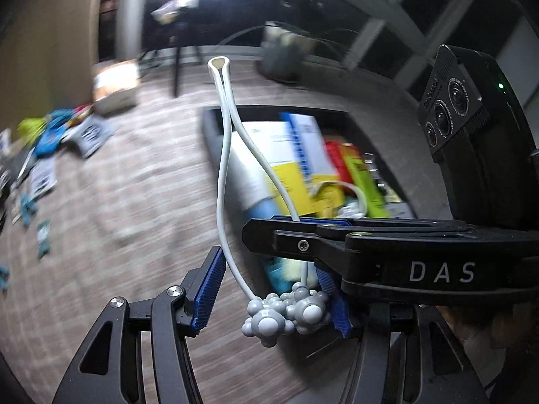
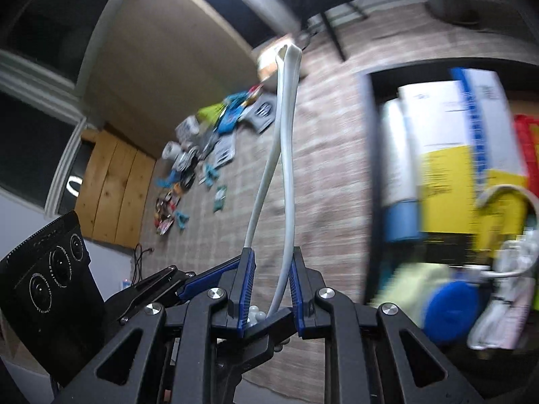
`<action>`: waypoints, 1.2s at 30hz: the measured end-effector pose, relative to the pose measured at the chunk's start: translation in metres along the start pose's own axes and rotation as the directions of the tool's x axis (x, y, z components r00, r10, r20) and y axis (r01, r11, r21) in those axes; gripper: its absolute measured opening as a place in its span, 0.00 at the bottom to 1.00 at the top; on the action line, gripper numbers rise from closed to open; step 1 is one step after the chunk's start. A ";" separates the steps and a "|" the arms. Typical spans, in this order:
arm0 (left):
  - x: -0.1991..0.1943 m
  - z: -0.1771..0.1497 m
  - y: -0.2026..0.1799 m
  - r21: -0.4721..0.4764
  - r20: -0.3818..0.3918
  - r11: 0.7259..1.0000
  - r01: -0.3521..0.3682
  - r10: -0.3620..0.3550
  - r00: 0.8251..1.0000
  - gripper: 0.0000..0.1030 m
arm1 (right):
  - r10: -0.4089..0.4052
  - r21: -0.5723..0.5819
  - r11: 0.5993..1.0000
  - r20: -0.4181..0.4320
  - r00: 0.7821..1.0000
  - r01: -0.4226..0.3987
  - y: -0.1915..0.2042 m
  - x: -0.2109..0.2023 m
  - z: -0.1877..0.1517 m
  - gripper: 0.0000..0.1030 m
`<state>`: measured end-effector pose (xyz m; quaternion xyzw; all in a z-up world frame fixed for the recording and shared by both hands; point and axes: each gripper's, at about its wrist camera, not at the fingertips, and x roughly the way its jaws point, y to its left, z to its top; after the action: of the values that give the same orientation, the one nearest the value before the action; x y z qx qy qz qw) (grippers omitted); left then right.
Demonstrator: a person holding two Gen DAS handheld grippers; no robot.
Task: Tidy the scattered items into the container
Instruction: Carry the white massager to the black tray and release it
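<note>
A: What is hard to make out here?

B: Motion blur is smearing the floor and the container's (image 2: 365, 175) contents, and the right gripper (image 1: 289, 222) is crossing in front of the left gripper (image 1: 269, 293), hiding part of its right pad.

A: What are the grippers doing?

B: The left gripper's jaws are standing apart, with a cluster of grey beads (image 1: 286, 313) hanging between them; I cannot tell whether the pads are touching it. In the right wrist view, the right gripper (image 2: 267, 276) is sitting nearly together, clamping a looped white cord (image 2: 286, 134) that is rising from the beads.

A: And beyond that?

B: The dark container is lying just beside the cord, holding boxes (image 2: 451, 134). Scattered items (image 2: 209, 155) are lying well apart on the rug (image 2: 320, 185).
</note>
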<state>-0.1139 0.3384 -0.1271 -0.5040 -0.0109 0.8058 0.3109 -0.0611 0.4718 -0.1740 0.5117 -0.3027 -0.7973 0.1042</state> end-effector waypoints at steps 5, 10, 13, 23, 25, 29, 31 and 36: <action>0.031 0.020 -0.052 0.058 -0.027 0.997 0.058 -0.057 0.998 0.58 | -0.042 0.062 0.997 0.047 0.998 0.039 -0.046 -0.041 0.003 0.18; 0.068 0.038 -0.102 0.082 -0.061 0.990 0.118 -0.113 0.992 0.58 | -0.081 0.114 0.991 0.076 0.994 0.073 -0.091 -0.078 0.005 0.18; 0.087 0.045 -0.126 0.102 -0.074 0.986 0.129 -0.122 0.990 0.58 | -0.111 0.129 0.987 0.077 0.991 0.100 -0.117 -0.097 0.009 0.18; 0.134 0.060 -0.180 0.126 -0.094 0.985 0.119 -0.107 0.990 0.58 | -0.175 0.158 0.974 0.064 0.982 0.163 -0.174 -0.121 0.020 0.21; 0.137 0.061 -0.182 0.118 -0.094 0.986 0.117 -0.106 0.990 0.58 | -0.183 0.156 0.973 0.060 0.981 0.171 -0.179 -0.122 0.022 0.21; 0.140 0.063 -0.183 0.103 -0.086 0.990 0.100 -0.091 0.992 0.59 | -0.195 0.143 0.972 0.046 0.980 0.187 -0.186 -0.122 0.026 0.23; 0.138 0.063 -0.180 0.096 -0.073 0.993 0.065 -0.058 0.996 0.63 | -0.212 0.141 0.969 0.040 0.976 0.204 -0.186 -0.121 0.028 0.33; 0.124 0.064 -0.161 0.060 -0.042 0.997 0.045 -0.042 0.998 0.67 | -0.308 0.123 0.947 0.075 0.948 0.298 -0.182 -0.129 0.027 0.55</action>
<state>-0.1242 0.5506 -0.1424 -0.5102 0.0091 0.7883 0.3439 0.0001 0.6881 -0.1759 0.5194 -0.2686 -0.8088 -0.0622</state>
